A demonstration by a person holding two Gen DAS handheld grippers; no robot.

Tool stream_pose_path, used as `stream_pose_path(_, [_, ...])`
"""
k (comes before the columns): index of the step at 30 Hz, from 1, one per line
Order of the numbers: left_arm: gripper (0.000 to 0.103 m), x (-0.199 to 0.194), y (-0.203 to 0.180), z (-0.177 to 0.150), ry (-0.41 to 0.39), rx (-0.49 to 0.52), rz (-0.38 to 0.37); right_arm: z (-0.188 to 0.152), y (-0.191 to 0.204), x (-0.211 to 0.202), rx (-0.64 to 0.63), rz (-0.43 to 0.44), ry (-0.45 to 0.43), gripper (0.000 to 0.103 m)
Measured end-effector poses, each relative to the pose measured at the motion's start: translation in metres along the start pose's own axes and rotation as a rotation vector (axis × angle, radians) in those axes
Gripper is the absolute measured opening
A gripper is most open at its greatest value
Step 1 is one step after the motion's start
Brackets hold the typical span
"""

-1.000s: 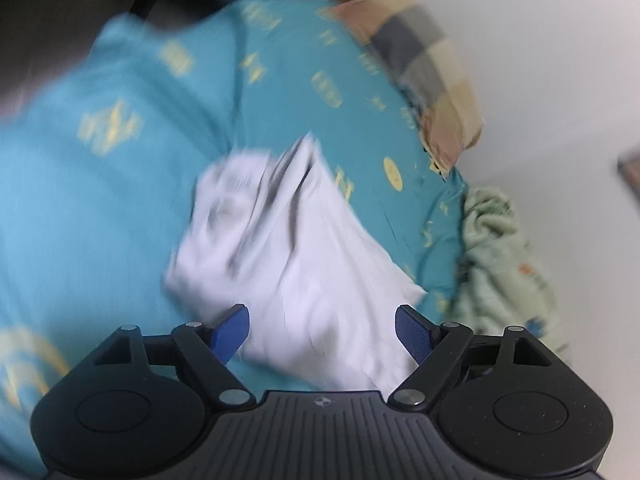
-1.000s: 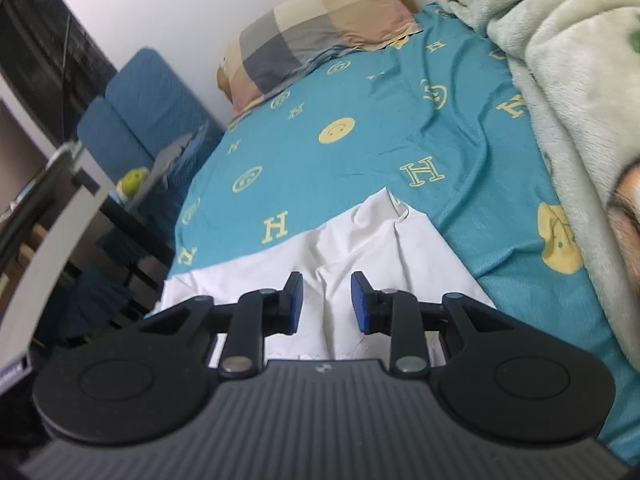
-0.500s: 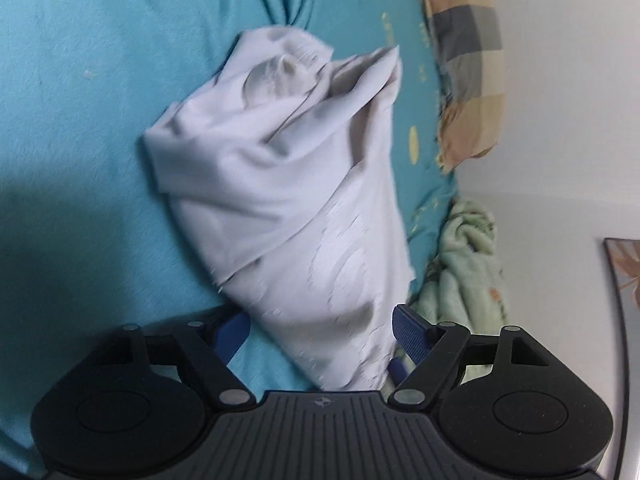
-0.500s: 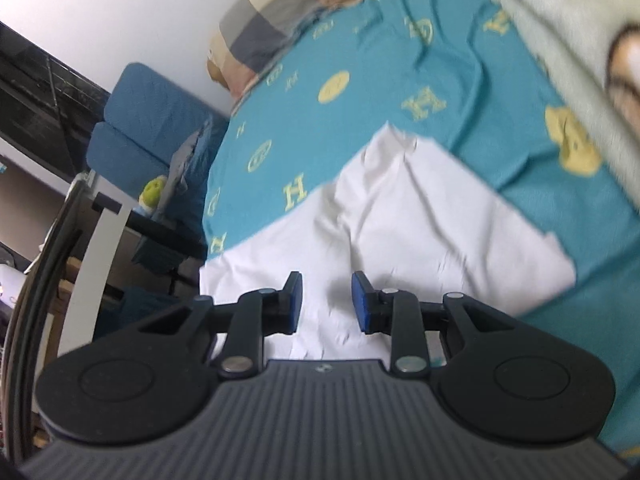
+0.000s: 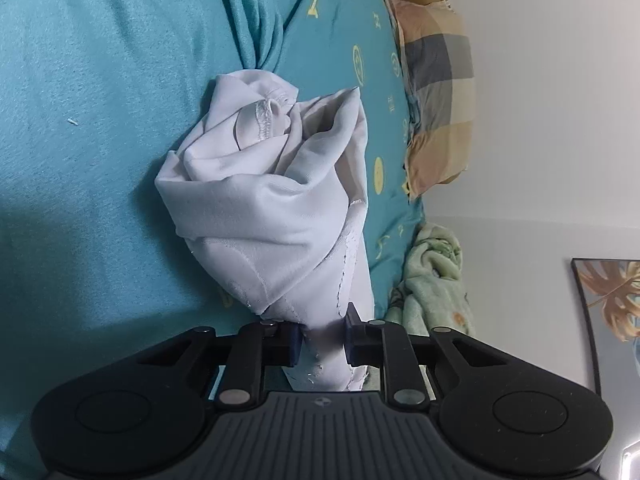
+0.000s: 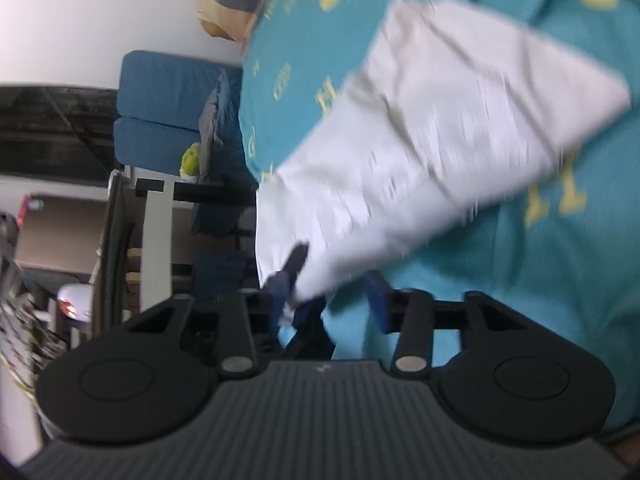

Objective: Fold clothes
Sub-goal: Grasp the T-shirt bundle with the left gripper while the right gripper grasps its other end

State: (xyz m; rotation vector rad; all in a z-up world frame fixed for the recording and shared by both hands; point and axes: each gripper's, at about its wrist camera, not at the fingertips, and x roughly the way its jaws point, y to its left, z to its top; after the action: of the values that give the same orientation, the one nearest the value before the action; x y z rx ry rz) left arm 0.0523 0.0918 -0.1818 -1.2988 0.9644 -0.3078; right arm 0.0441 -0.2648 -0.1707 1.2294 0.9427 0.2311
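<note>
A white garment (image 5: 260,200) lies bunched and twisted on the teal bedsheet (image 5: 80,160) with yellow letters. My left gripper (image 5: 323,342) is low over the sheet, and its jaws are closing on the garment's near corner, which is pinched between the blue pads. In the blurred right wrist view the same garment (image 6: 440,132) spreads flatter across the sheet (image 6: 520,280). My right gripper (image 6: 328,300) sits at the garment's near edge by the side of the bed. Its jaws are opening, and a corner of cloth lies loose beside the left pad (image 6: 280,292).
A checked pillow (image 5: 436,92) lies at the head of the bed, against the white wall. A pale green blanket (image 5: 432,280) is heaped along the bed's far side. Off the bed's edge stand a blue seat (image 6: 168,92) and a white frame (image 6: 156,232).
The left gripper came down close to the garment and its jaws closed on the near corner. The right gripper rolled, moved toward the garment's edge, and its jaws spread apart.
</note>
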Motion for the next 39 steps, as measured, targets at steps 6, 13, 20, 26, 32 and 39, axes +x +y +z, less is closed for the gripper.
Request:
stream_pose_path(6, [0.021, 0.000, 0.004, 0.005, 0.004, -0.041, -0.057, 0.010, -0.031, 0.022, 0.209, 0.042, 0.027, 0.061])
stream_pose_path(13, [0.020, 0.002, 0.009, 0.007, 0.006, -0.073, -0.086, 0.027, -0.043, 0.005, 0.248, 0.022, -0.134, 0.061])
stream_pose_path(20, [0.021, 0.006, 0.016, 0.008, 0.004, -0.096, -0.086, 0.025, -0.065, -0.007, 0.337, 0.061, -0.206, 0.044])
stream_pose_path(26, [0.082, 0.008, 0.011, 0.000, 0.011, -0.041, -0.079, 0.026, -0.047, -0.013, 0.218, 0.113, -0.243, 0.026])
stream_pose_path(32, [0.082, 0.033, 0.019, -0.006, 0.064, -0.081, -0.056, 0.028, -0.041, -0.017, 0.183, 0.161, -0.254, 0.025])
stream_pose_path(39, [0.068, 0.015, 0.044, 0.014, -0.109, -0.212, -0.021, 0.029, -0.025, -0.021, 0.080, 0.182, -0.291, 0.024])
